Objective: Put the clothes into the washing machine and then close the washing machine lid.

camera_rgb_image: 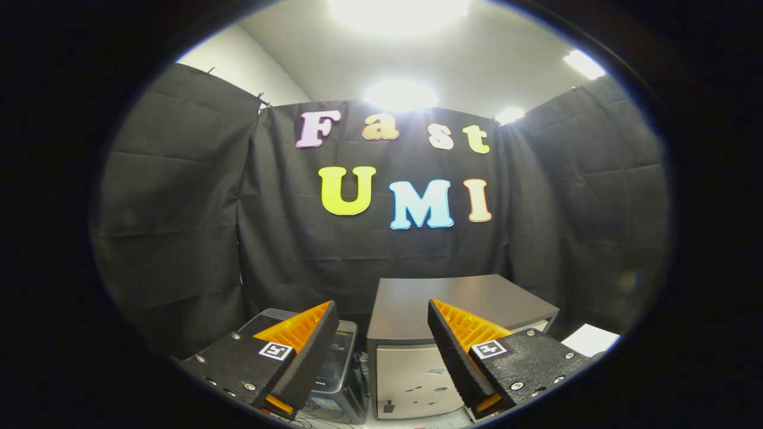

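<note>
Grey cabinet (perhaps the washer) beyond the gripper, fingers spread, empty.

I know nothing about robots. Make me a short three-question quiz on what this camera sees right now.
1. True or false: the gripper is clamped on a piece of clothing.
2. What stands beyond the fingers: (a) a grey box-shaped cabinet, (b) a bicycle, (c) a sofa?
3. Fill in: beside the cabinet sits a smaller dark ____.

Key: 1 false, the fingers are spread with nothing between them; 2 a; 3 machine.
</note>
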The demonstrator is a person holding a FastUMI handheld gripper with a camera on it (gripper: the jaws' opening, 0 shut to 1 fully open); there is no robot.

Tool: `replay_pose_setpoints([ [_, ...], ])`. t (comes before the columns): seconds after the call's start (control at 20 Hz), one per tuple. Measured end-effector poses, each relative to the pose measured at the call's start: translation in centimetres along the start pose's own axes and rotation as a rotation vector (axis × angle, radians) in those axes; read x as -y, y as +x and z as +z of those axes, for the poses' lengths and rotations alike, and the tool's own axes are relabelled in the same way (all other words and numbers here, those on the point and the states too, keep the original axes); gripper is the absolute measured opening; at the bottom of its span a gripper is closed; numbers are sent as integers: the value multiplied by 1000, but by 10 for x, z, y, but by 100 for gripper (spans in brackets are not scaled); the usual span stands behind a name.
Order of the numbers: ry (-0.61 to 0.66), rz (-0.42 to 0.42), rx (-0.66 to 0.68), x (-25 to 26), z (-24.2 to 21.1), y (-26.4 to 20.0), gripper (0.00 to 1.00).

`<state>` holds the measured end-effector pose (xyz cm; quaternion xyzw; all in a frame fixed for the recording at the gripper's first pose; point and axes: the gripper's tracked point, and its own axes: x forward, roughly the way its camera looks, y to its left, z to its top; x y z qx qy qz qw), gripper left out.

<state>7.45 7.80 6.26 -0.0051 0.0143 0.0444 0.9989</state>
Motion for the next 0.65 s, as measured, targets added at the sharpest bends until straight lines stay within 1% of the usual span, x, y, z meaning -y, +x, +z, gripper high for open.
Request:
replay_pose_setpoints([
  [0.35,-3,-60,16,50,3,-39,93],
  [0.65,7,-78,15,68,1,-47,93],
])
